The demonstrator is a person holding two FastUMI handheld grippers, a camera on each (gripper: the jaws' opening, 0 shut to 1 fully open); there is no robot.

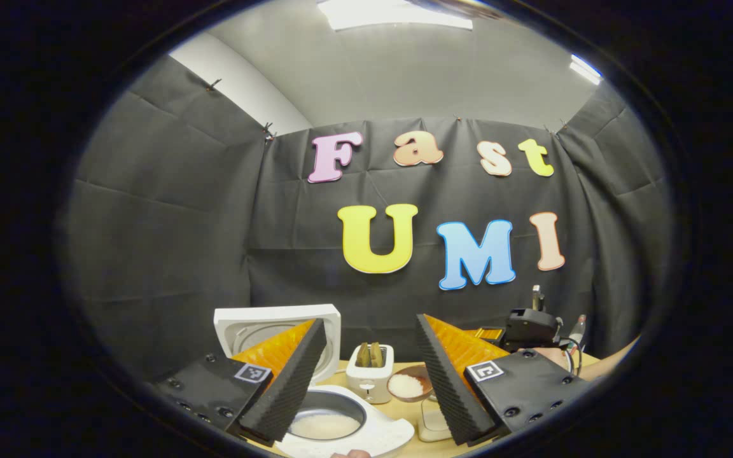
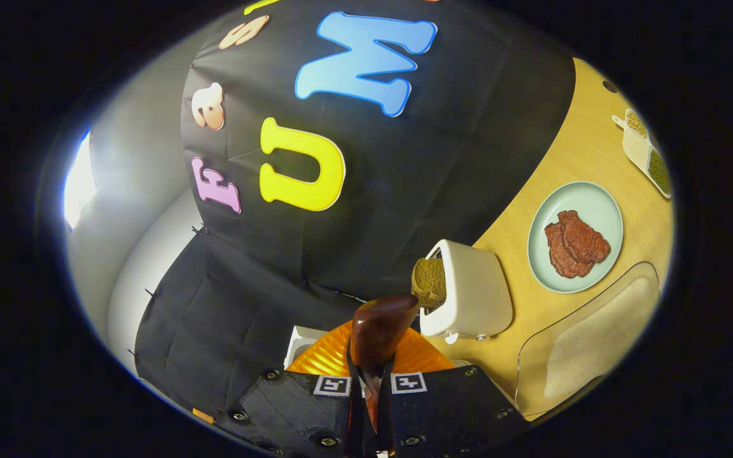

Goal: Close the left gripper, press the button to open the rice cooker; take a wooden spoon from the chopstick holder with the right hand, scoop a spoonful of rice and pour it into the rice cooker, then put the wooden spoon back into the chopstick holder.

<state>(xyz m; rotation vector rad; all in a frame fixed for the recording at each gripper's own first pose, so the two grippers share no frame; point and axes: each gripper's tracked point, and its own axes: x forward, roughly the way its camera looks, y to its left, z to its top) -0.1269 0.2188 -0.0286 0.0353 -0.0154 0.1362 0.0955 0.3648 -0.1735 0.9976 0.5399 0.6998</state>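
Observation:
The white rice cooker [image 1: 366,439] stands open in the left gripper view, its lid [image 1: 265,327] raised at the back and white rice lying in the inner pot [image 1: 327,420]. My left gripper [image 1: 369,321] hangs above the cooker, open and holding nothing. The wooden spoon [image 1: 406,386] hovers just right of the pot beside the toaster, with white rice in its bowl. Farther right is my right gripper [image 1: 525,331], held in a hand. In the right gripper view that gripper [image 2: 369,375] is shut on the spoon's handle, rolled sideways, and the spoon's dark glossy bowl [image 2: 379,327] points at the toaster.
A white toaster [image 2: 468,299] with bread in its slots stands behind the cooker. A clear container of rice [image 2: 595,337] sits near the table's front. Beyond it lie a pale plate [image 2: 602,203] with a piece of meat and a divided dish of beans [image 2: 646,152].

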